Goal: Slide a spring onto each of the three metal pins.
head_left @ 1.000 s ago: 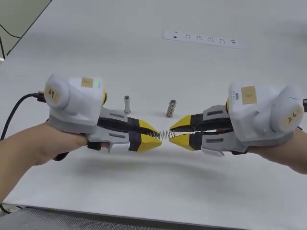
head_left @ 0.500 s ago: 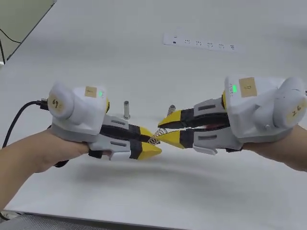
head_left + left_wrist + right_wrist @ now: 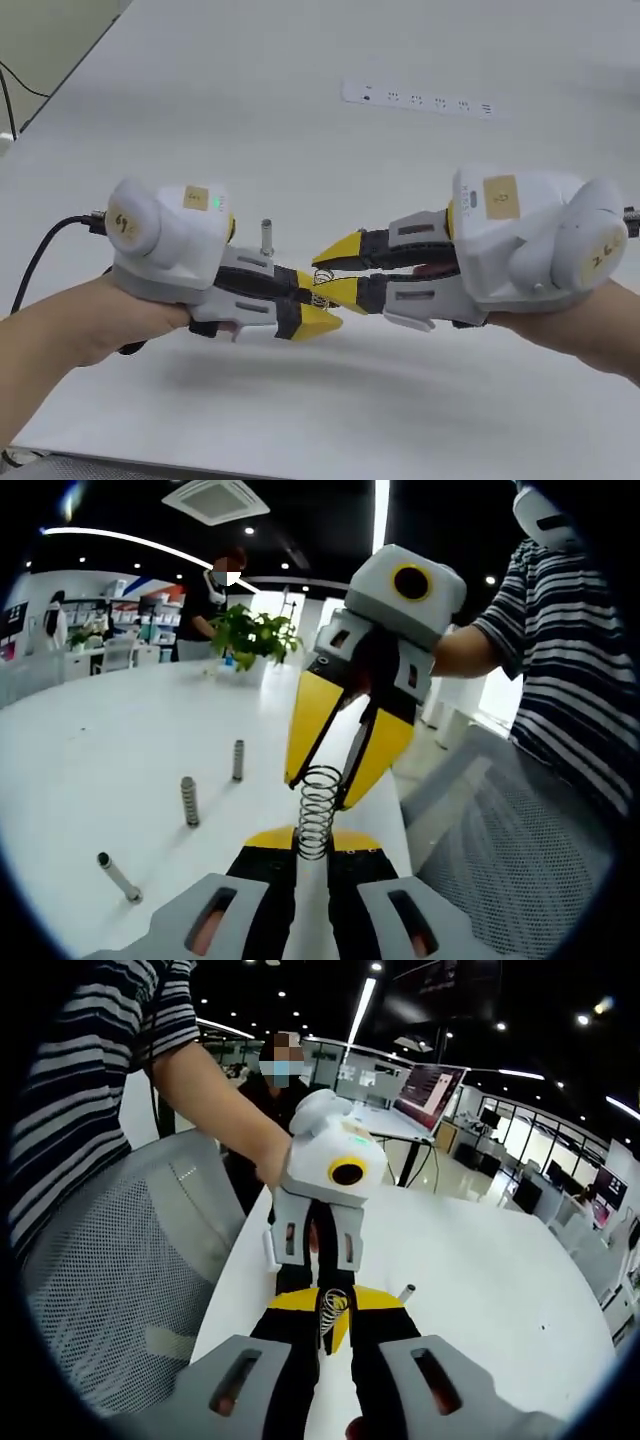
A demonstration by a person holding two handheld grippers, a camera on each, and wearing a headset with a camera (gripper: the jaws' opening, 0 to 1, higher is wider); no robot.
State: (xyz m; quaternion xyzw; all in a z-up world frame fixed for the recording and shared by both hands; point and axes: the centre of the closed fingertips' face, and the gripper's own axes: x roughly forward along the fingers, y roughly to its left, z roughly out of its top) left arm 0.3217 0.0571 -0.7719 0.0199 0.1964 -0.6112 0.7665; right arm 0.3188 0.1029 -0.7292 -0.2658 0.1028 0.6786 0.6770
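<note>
At the bottom centre of the left gripper view, the left gripper point(image 3: 315, 840) is clamped on the near end of a loose coil spring point(image 3: 318, 805), which it holds in the air above the white table point(image 3: 90, 770). Just beyond, the right gripper point(image 3: 319, 790) straddles the spring's far end with its jaws spread, not pinching it. For a clean handover the right should probably close gently on the end coils before the left lets go, keeping the bore free for one of the two bare pins point(image 3: 238, 760) farther off at left, beside a sprung pin point(image 3: 188, 801).
</note>
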